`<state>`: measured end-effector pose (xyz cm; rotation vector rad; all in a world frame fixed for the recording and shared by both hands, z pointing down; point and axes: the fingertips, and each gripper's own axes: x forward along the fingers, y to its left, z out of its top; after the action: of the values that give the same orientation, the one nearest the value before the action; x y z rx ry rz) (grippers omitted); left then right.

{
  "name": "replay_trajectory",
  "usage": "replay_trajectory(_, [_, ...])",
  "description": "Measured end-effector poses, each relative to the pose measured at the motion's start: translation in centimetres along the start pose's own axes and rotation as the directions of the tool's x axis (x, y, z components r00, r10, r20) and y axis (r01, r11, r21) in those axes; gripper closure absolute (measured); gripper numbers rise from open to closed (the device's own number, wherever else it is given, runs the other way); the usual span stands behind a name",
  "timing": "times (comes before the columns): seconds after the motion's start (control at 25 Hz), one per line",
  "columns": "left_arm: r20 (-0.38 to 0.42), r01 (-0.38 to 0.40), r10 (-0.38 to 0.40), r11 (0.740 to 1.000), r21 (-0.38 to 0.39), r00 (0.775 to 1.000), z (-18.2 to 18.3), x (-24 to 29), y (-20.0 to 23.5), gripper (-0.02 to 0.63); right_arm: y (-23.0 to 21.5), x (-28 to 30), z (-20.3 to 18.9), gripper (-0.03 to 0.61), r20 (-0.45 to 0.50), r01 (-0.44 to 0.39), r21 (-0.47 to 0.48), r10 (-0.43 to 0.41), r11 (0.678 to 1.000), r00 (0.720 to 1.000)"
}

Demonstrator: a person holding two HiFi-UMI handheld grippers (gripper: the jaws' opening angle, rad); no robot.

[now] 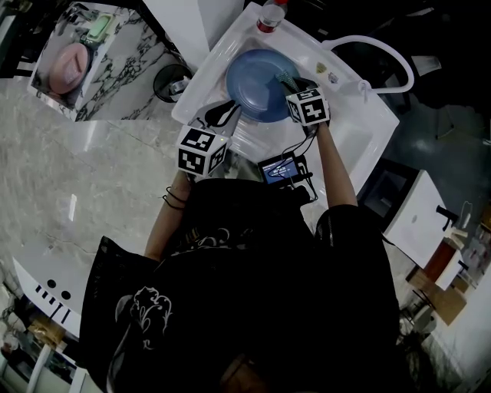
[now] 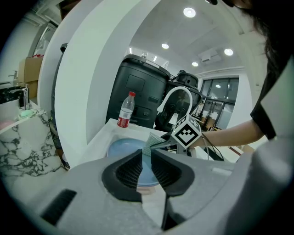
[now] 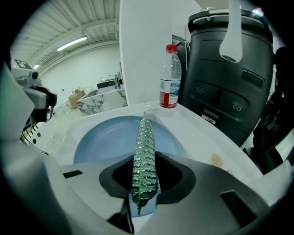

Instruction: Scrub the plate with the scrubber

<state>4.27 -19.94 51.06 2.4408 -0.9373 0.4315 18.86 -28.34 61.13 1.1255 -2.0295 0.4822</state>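
A round blue plate [image 1: 257, 84] lies in the white sink [image 1: 349, 134]. My left gripper [image 1: 224, 113] reaches it from the near left, and its jaws are closed on the plate's near rim [image 2: 133, 176]. My right gripper [image 1: 295, 86] comes from the right, shut on a green mesh scrubber [image 1: 285, 77]. The scrubber [image 3: 144, 151] stands on edge between the jaws and points out over the plate [image 3: 103, 140]. From the left gripper view, the scrubber [image 2: 154, 140] rests over the plate's right side.
A water bottle [image 1: 270, 15] with a red label stands on the sink's far rim. A white curved faucet hose [image 1: 383, 50] arches at the right. A marble counter [image 1: 115, 69] and a black bin [image 1: 170, 80] sit at the left.
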Motion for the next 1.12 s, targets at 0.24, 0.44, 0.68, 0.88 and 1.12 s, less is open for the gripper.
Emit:
replay_trajectory(0.24, [0.003, 0.011, -0.011, 1.000, 0.003, 1.000, 0.1, -0.3, 0.0, 0.552, 2.6, -1.9, -1.0, 0.488, 0.020, -0.026, 0.100, 0.024, 0.995, 1.000])
replay_trajectory(0.44, [0.010, 0.009, -0.009, 1.000, 0.005, 1.000, 0.0, -1.2, 0.3, 0.552, 5.9, -2.9, -1.1, 0.488, 0.045, -0.081, 0.127, 0.076, 0.989, 0.996])
replay_trajectory(0.68, [0.024, 0.003, -0.003, 1.000, 0.009, 1.000, 0.0, -2.7, 1.1, 0.552, 9.9, -2.9, -0.1, 0.488, 0.054, -0.149, 0.089, 0.145, 0.985, 0.988])
replay_trajectory(0.88, [0.035, -0.006, 0.005, 1.000, 0.008, 0.999, -0.1, -4.1, 1.7, 0.552, 12.3, -2.4, 1.2, 0.488, 0.055, -0.231, 0.065, 0.228, 0.971, 0.972])
replay_trajectory(1.12, [0.050, -0.017, 0.016, 1.000, 0.014, 0.999, -0.4, -6.2, 2.8, 0.552, 13.6, -1.9, 1.5, 0.488, 0.053, -0.220, 0.053, 0.217, 0.974, 0.975])
